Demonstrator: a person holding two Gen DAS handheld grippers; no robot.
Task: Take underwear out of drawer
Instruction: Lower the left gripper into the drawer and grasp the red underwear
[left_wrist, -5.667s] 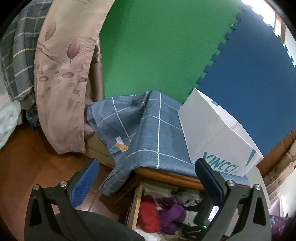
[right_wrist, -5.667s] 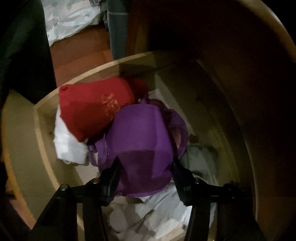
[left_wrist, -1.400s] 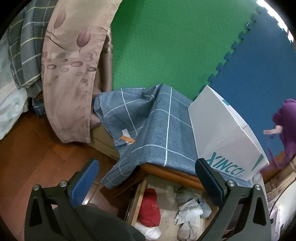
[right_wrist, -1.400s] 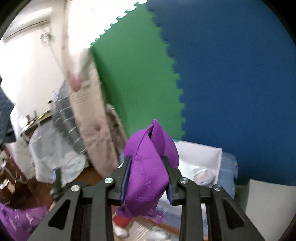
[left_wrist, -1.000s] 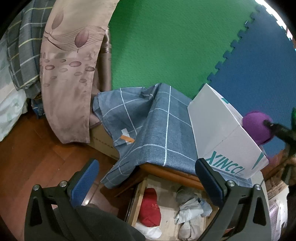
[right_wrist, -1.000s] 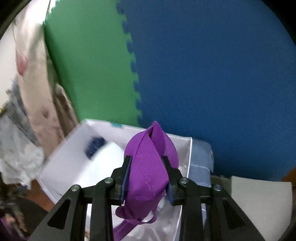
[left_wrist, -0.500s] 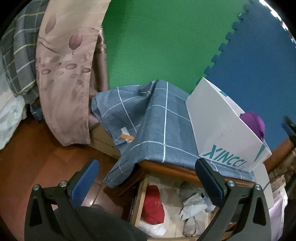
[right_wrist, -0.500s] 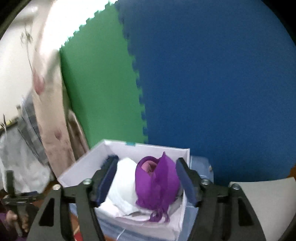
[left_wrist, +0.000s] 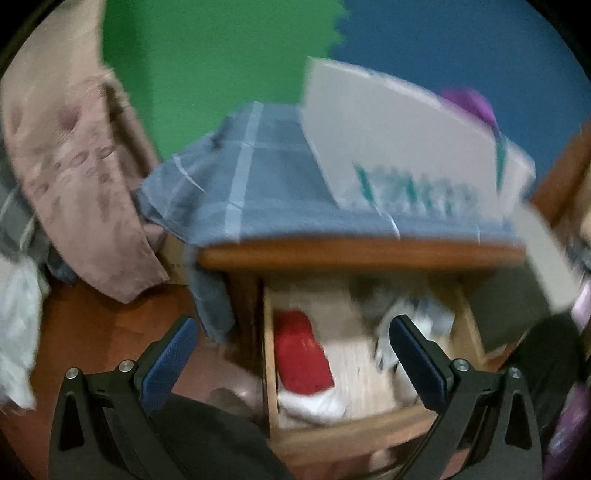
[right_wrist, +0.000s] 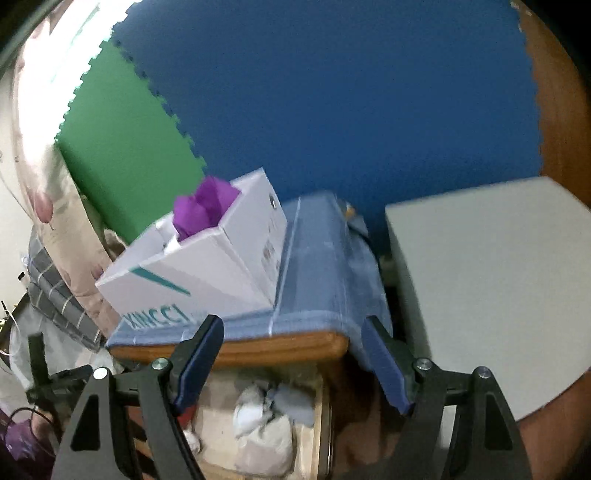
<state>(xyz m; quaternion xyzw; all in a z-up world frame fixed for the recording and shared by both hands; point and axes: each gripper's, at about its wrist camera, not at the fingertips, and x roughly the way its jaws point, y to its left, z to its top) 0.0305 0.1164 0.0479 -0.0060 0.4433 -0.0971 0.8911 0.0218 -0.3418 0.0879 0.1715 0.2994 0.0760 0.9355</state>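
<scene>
One purple underwear (right_wrist: 205, 212) piece already sits in the white box (right_wrist: 207, 266) on the cloth-covered table (right_wrist: 321, 258), near its left edge. The open drawer (left_wrist: 354, 373) below holds a red piece (left_wrist: 301, 356) and pale ones. The right hand-held gripper (right_wrist: 291, 363) is opening, empty; the left hand-held gripper (left_wrist: 291, 360) is spread, empty. Green and blue foam mats (right_wrist: 332, 92) line the wall.

Ahead of the gripper, a white box (right_wrist: 207, 266) with teal lettering stands on a blue checked cloth (right_wrist: 325, 266) draped over a wooden tabletop (right_wrist: 258, 349). Behind it hang green (right_wrist: 122, 155) and blue foam mats (right_wrist: 332, 103). Far left hangs a beige patterned curtain (left_wrist: 74, 177); right of the gripper stands a grey panel (right_wrist: 487, 280).
</scene>
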